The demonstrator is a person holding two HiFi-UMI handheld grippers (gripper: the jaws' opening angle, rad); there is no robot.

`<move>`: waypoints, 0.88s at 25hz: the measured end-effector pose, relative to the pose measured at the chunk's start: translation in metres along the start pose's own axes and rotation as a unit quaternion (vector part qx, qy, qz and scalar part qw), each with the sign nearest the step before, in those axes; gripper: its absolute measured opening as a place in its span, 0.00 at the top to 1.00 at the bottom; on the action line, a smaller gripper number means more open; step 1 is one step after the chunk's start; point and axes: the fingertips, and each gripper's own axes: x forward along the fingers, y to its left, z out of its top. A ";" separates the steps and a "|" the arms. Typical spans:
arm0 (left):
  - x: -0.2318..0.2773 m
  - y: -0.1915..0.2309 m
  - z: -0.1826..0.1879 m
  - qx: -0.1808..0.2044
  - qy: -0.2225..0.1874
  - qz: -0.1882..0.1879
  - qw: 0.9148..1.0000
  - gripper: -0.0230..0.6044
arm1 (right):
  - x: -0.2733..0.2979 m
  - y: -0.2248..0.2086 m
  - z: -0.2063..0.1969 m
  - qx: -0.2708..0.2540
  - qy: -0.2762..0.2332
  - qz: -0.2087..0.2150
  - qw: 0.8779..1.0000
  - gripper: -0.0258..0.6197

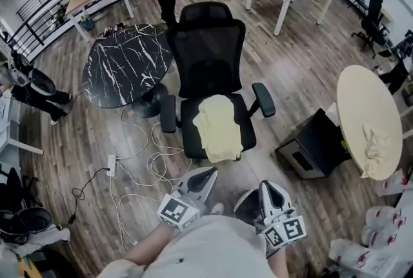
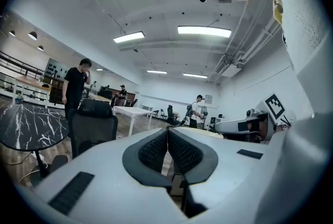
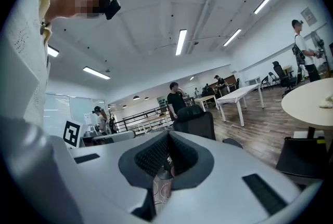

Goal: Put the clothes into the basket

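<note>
A pale yellow garment (image 1: pixel 218 128) was seen crumpled on the seat of a black office chair (image 1: pixel 208 51). The left gripper (image 1: pixel 208 173) and the right gripper (image 1: pixel 266 186) were held low before the chair, near the seat's front edge but apart from the garment. Both pairs of jaws were pressed together with nothing caught between them. Another pale cloth (image 1: pixel 374 148) was draped on a round cream table (image 1: pixel 361 102) at the right, and a black box (image 1: pixel 315 141) was set on the floor between chair and table
</note>
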 end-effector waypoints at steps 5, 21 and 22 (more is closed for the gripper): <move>0.046 0.037 0.003 0.003 0.017 -0.036 0.999 0.93 | 0.045 -0.016 0.010 0.002 0.006 -0.017 1.000 0.95; 0.148 0.162 -0.055 0.002 0.109 -0.096 0.989 0.93 | 0.164 -0.037 0.020 -0.007 0.033 -0.067 0.997 0.95; 0.153 0.169 -0.060 0.003 0.115 -0.097 0.989 0.93 | 0.170 -0.039 0.021 -0.009 0.034 -0.071 0.997 0.95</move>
